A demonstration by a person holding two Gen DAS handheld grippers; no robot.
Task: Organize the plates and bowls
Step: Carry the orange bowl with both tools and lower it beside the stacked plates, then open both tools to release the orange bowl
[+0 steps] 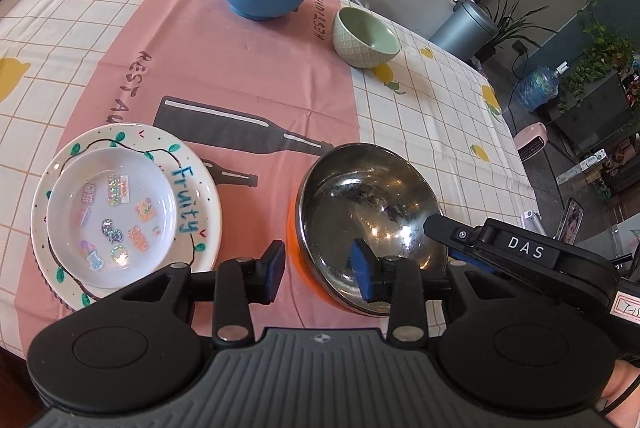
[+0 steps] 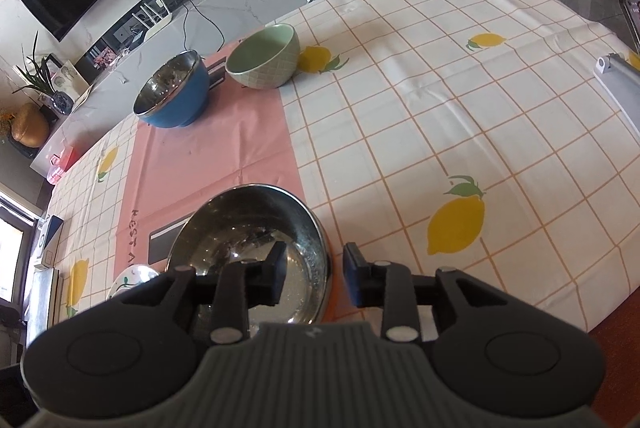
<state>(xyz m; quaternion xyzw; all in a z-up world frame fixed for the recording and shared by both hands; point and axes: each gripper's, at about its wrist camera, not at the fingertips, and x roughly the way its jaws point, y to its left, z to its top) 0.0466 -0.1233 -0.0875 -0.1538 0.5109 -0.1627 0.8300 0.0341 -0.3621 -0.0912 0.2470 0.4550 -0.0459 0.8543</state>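
1. Near the table's front edge, the steel-lined orange bowl [image 1: 370, 224] sat on the pink cloth [image 1: 240, 68].
2. Left gripper [image 1: 318, 270] straddled its rim, jaws apart.
3. Right gripper [image 2: 314, 278] straddled the opposite rim, jaws apart.

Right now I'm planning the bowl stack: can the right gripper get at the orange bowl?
Probably yes: the right gripper is open, its fingers straddling the orange bowl at its near rim, with nothing between.

Bright, even daylight fills both fisheye views, which stay sharp throughout. Glare spots glint inside the steel bowl [image 1: 372, 224], and shadows under the dishes are soft. Straight lines on the tablecloth [image 2: 460, 116] bow strongly toward the edges.
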